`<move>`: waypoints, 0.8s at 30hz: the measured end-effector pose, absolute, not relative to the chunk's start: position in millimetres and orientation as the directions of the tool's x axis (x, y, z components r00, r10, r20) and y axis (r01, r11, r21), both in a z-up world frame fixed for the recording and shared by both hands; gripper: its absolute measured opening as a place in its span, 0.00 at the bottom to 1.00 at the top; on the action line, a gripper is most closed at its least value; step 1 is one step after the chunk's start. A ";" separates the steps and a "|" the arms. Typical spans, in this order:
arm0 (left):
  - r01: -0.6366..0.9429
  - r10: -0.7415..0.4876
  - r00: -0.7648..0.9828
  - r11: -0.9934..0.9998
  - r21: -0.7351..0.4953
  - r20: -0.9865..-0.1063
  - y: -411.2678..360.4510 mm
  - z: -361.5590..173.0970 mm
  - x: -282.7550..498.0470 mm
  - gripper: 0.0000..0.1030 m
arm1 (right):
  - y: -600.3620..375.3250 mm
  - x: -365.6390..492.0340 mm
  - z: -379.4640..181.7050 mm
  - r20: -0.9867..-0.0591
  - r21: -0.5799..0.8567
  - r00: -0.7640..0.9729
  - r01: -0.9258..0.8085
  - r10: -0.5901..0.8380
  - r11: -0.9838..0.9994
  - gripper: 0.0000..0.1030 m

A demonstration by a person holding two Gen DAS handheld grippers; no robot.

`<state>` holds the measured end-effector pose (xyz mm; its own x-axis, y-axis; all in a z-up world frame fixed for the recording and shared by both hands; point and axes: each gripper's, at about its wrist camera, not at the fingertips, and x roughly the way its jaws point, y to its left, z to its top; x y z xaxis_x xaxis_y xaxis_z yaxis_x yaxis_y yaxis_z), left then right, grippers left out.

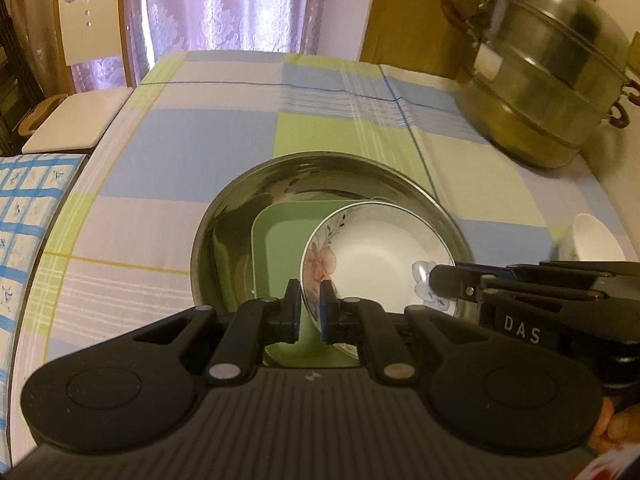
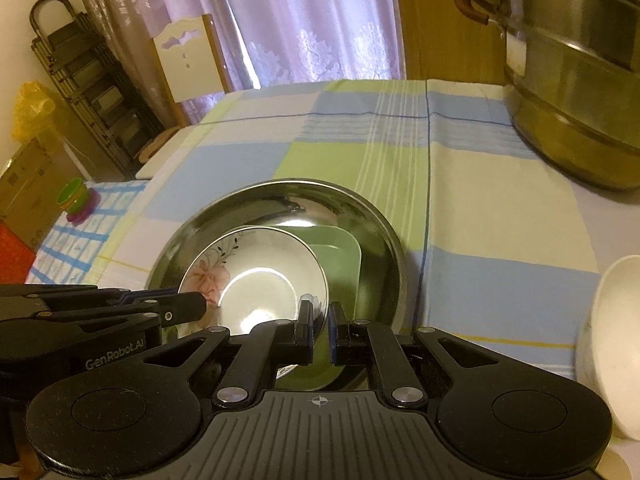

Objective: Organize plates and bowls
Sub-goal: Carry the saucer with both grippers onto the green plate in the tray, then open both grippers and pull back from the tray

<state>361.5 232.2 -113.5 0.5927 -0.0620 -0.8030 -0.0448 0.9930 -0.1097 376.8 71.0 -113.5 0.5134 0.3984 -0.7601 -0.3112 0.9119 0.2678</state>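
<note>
A white bowl with a pink flower pattern (image 1: 372, 256) (image 2: 256, 276) rests over a green square plate (image 1: 280, 240) (image 2: 340, 252) inside a large steel basin (image 1: 240, 200) (image 2: 372, 216) on the checked tablecloth. My left gripper (image 1: 310, 308) is shut on the bowl's near-left rim, and it enters the right wrist view from the left edge (image 2: 200, 304). My right gripper (image 2: 320, 328) is shut on the bowl's opposite rim, reaching in from the right in the left wrist view (image 1: 434, 280). A plain white bowl (image 1: 592, 240) (image 2: 616, 340) stands to the right of the basin.
A tall steel steamer pot (image 1: 552, 80) (image 2: 580, 80) stands at the table's far right. A white chair (image 1: 88, 20) (image 2: 188, 60) is at the far left, a blue-checked side surface (image 1: 28, 220) (image 2: 80, 240) with stacked coloured cups (image 2: 76, 200) on the left.
</note>
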 end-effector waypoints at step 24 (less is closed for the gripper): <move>-0.063 -0.058 0.576 0.991 -0.115 -0.815 240.3 -121.1 385.6 0.08 | 71.7 390.4 -127.8 -0.762 0.286 0.515 -0.274 0.391 0.918 0.38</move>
